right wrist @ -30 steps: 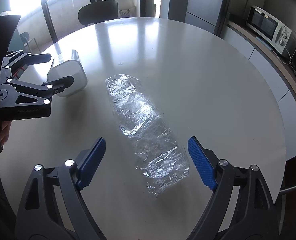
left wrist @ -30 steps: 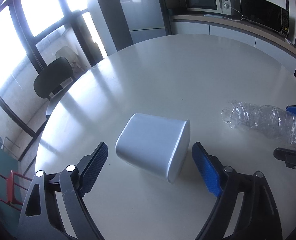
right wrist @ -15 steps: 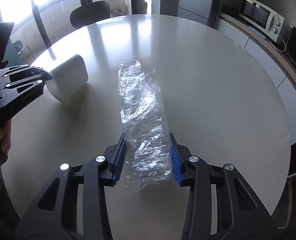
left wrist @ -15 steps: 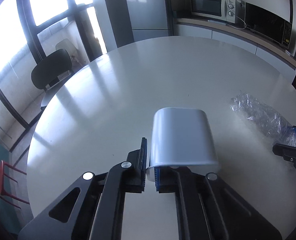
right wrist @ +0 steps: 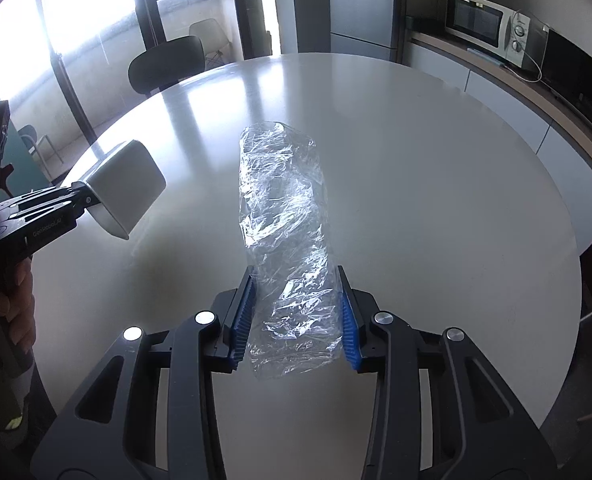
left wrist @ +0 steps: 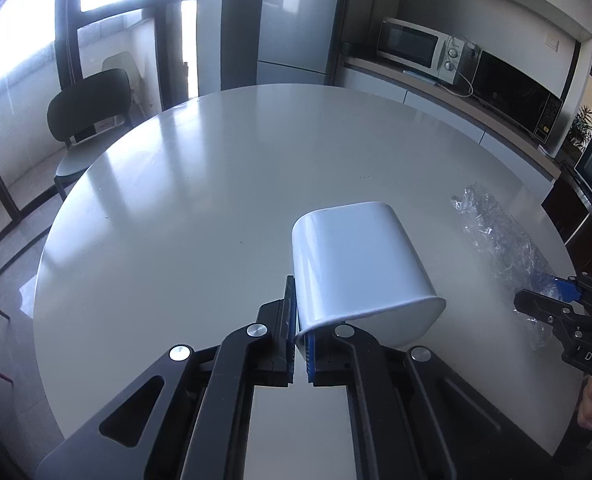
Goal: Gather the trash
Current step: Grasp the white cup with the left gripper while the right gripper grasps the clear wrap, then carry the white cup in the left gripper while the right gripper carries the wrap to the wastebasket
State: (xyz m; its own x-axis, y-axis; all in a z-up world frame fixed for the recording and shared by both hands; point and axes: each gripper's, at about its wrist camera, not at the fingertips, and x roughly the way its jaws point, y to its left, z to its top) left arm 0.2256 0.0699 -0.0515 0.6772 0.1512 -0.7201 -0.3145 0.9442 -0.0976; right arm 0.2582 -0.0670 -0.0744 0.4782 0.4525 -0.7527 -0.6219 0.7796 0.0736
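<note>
My left hand-held gripper (left wrist: 300, 336) is pinched narrow on the rim wall of the white bin (left wrist: 355, 264), which sits low and centre-right in the left wrist view, tipped with its mouth toward me. My right hand-held gripper (right wrist: 294, 320) has just been closing and now clasps the crumpled clear plastic bottle (right wrist: 282, 216), mid-frame in the right wrist view. To do this well, I would turn the bin mouth up, keep a firm hold on its thin wall so it cannot swing, then bring the bottle over the opening before letting go. On the gripper bodies I read "DAS" and "GenRobot.AI". The worktop (left wrist: 200, 216) carries no writing.
</note>
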